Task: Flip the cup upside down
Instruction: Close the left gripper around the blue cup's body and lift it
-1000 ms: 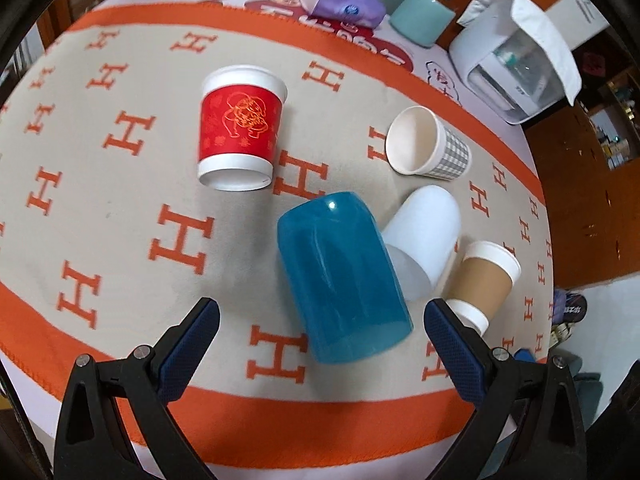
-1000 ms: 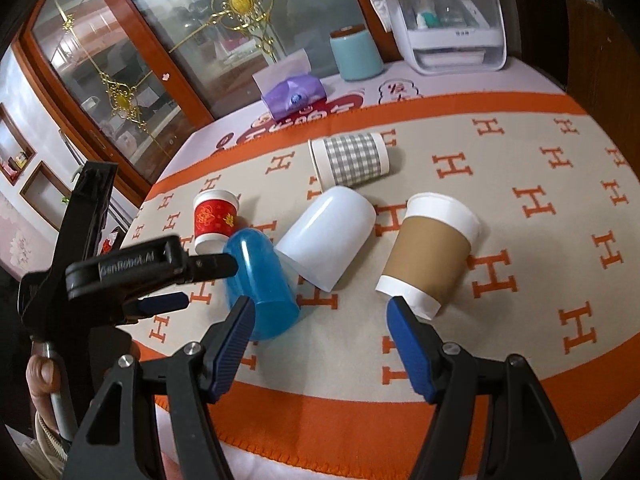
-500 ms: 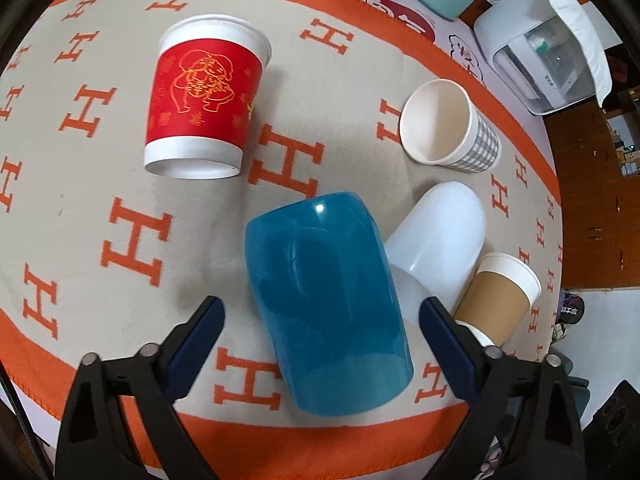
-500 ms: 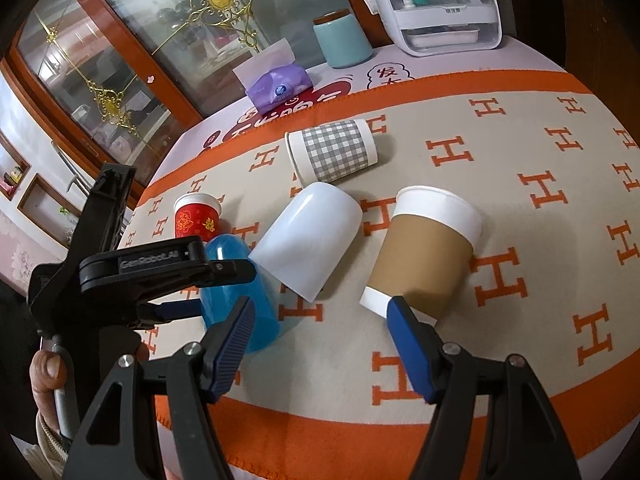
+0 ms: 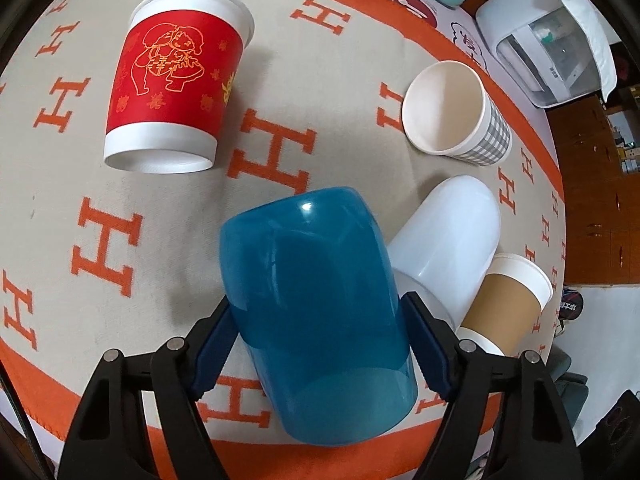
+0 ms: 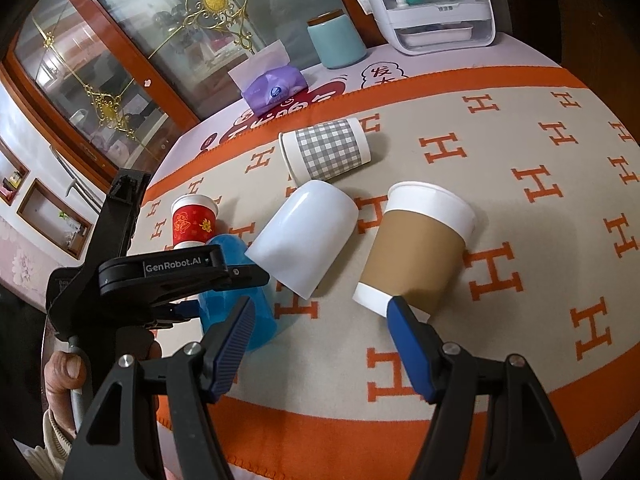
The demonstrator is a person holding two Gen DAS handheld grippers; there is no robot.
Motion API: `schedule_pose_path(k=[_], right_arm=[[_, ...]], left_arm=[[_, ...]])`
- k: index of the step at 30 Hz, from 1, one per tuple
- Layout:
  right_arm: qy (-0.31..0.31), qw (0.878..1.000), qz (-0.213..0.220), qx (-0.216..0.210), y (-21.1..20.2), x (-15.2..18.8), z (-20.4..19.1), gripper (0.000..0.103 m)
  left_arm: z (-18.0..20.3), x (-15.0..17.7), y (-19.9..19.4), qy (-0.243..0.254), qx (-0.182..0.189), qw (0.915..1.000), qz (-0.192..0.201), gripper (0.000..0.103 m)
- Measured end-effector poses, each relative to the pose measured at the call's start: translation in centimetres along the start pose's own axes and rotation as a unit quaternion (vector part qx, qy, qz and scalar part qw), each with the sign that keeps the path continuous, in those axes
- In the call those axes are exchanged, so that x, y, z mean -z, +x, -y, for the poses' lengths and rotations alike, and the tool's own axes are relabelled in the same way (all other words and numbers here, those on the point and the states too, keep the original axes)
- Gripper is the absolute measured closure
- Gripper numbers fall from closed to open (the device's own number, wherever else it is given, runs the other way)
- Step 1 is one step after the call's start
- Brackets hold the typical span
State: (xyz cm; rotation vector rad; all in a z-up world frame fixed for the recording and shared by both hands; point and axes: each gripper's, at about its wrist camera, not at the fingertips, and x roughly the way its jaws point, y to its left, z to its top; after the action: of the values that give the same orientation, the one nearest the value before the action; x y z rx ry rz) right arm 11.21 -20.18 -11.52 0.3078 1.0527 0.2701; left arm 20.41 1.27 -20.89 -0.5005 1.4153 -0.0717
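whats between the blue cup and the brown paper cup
The white cup, lying on its side, sits between the blue cup and brown paper cup; the right wrist view shows it best.

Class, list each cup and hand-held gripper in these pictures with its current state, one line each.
Blue translucent plastic cup: on its side, between the pads.
Left hand-held gripper: closed around it.
Right hand-held gripper: open, empty.
Red paper cup: upside down.
Brown-sleeved paper cup: upside down.
White plastic cup: on its side.
Grey checked paper cup: on its side.
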Motion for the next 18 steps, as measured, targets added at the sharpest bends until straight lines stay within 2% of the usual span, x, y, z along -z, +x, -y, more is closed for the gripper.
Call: schedule_pose_path(k=[11,18], right_arm=[[-0.003,1.000,0.022,-0.003,-3.2,1.1,-0.7,0.035],[-0.003,1.000,0.025,-0.003,-5.0,2.9,-1.1,0.035]], left_arm=[[-0.3,2.3,-2.8,0.035,0.002,0.9994,0.000,0.028],[0.1,6.6,-5.7,0.098,-0.019,0.9950,0.005,0.030]])
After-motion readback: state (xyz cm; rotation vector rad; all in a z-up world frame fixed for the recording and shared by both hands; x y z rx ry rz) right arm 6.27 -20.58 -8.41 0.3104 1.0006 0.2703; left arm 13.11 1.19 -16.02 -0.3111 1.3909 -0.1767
